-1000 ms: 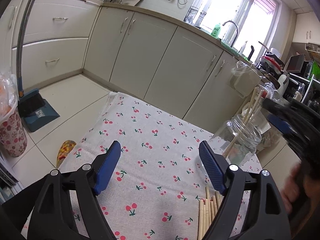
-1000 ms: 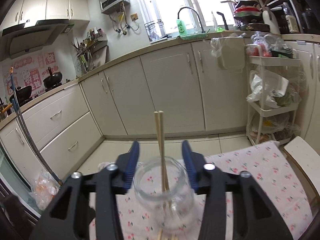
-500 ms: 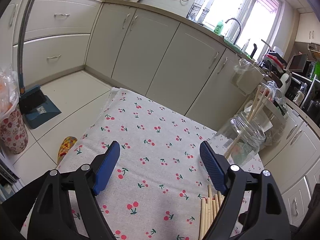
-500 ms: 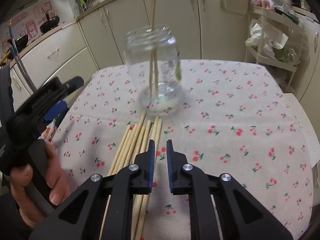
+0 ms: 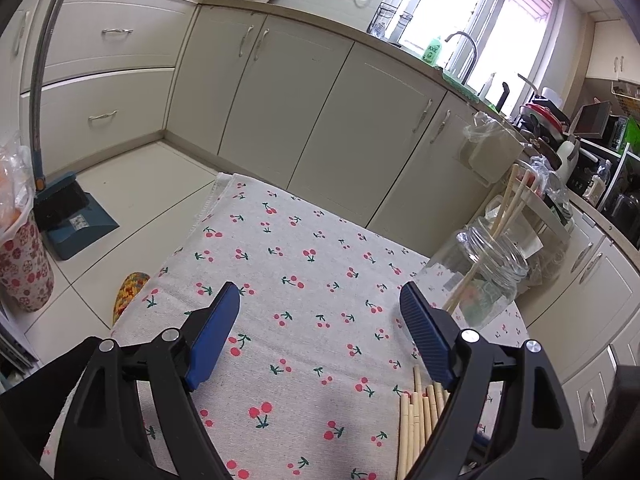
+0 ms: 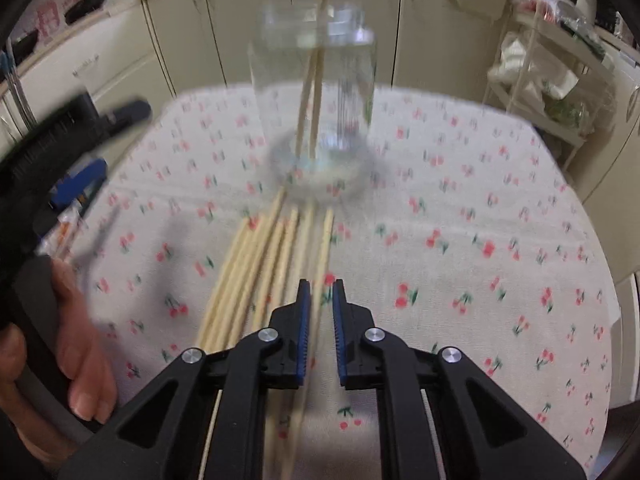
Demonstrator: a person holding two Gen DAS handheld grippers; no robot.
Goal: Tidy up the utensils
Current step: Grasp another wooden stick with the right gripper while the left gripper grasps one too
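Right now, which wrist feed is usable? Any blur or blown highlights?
Left wrist view: sharp, with fisheye bending of the cabinet lines, and the bright kitchen window is blown out. Right wrist view: motion-smeared; the clear glass jar and the pale wooden chopsticks lying on the cherry-print cloth are soft, while the right tool stays crisp.

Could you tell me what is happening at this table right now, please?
A person holding a gripper in each hand is sorting chopsticks into a glass jar on a cherry-print tablecloth. Two chopsticks already stand in the jar. The right gripper, nearly closed, is low over the loose chopsticks lying in front of the jar; the blur hides whether it grips one. The left gripper hovers wide open, empty.
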